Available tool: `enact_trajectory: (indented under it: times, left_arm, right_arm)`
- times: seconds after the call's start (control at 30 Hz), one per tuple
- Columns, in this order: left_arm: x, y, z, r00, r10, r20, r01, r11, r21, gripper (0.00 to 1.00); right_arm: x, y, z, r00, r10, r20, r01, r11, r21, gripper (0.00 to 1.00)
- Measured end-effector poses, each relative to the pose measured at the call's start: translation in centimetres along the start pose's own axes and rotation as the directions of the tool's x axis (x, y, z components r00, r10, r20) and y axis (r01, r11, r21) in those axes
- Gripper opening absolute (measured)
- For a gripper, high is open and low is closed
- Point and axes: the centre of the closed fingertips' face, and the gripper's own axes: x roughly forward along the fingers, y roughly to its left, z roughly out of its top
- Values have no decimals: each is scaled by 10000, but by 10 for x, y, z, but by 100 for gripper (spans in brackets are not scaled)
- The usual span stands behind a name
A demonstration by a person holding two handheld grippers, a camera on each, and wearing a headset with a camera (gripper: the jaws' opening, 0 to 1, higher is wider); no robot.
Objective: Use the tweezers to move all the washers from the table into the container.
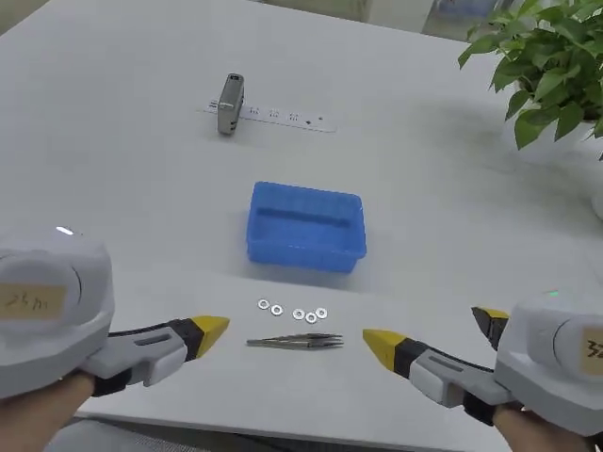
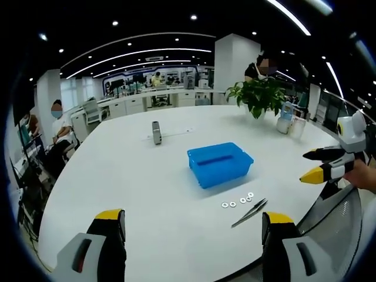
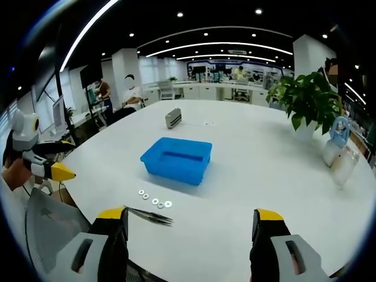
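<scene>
My left hand-held gripper [image 2: 192,218] is spread wide, its two yellow-tipped jaws far apart with nothing between them. It hovers over the near left part of the white worktop [image 1: 132,179]. My right hand-held gripper [image 3: 189,215] is just as wide and also carries nothing, and it sits at the near right. In the head view the two point inward toward each other from either side, level with the tweezers [image 1: 294,342].

The tweezers lie flat on the worktop between the two sets of jaws, touched by neither. They lie crosswise, running left to right. Just beyond them, a little farther from me, five small washers [image 1: 299,314] lie in a loose row on the bare surface. They are close together and near the tweezers, though I cannot tell whether any of them touch.

The blue container [image 1: 303,256] stands farther out, straight beyond the washers. It is rectangular and open-topped, and I can make out no washers inside it.

At the far side a white power strip [image 1: 283,117] lies along the worktop with a grey adapter [image 1: 230,104] plugged in at its left end. A potted plant [image 1: 546,56] stands at the far right.
</scene>
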Motion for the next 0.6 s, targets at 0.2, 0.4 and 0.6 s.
enact_trajectory:
  times: [0.2,0.4,0.6]
  left_arm:
    - [9,-8,-2,9990,-358,-257,369,9983,441,99]
    - [21,-11,-7,9970,-513,-574,557,9955,771,99]
    - [34,-22,-14,9903,-1015,-948,1095,9905,833,93]
  right_arm:
    - [5,6,0,10000,49,-77,-50,9999,-155,87]
    - [14,11,0,9996,206,-198,-213,9991,-355,86]
    - [25,12,-5,9979,398,-516,-411,9989,-238,85]
